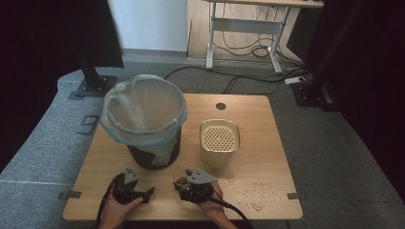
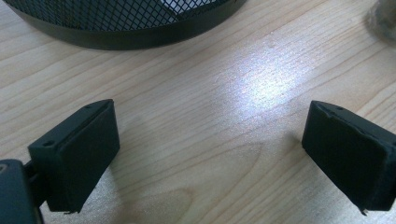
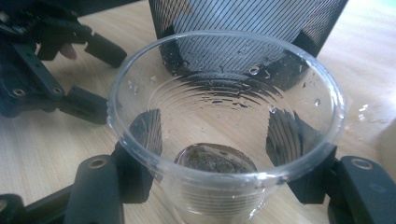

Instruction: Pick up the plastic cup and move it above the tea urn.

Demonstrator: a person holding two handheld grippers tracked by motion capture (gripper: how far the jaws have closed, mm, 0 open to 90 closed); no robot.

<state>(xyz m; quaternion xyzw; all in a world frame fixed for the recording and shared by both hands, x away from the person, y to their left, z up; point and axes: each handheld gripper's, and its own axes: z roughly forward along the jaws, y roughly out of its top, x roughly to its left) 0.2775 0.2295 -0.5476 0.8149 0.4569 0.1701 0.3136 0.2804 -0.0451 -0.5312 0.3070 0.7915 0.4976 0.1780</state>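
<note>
Two tools near the desk point(image 1: 267, 143) front edge. Right tool point(image 3: 212, 140) pinches a clear cup point(image 3: 224, 121); mesh bin point(image 1: 154, 155) just beyond. Left tool point(image 2: 210, 149) spread wide over bare wood.

In the right gripper view the clear cup point(image 3: 224, 135) is cut off at the bottom edge, and the dark residue point(image 3: 215, 158) at its base is too blurred to identify. The mesh bin point(image 2: 126, 21) loses its top in the left gripper view (only its base rim remains). The scattered specks point(image 1: 253, 193) on the desk point(image 1: 267, 143) are too small to tell.
</note>
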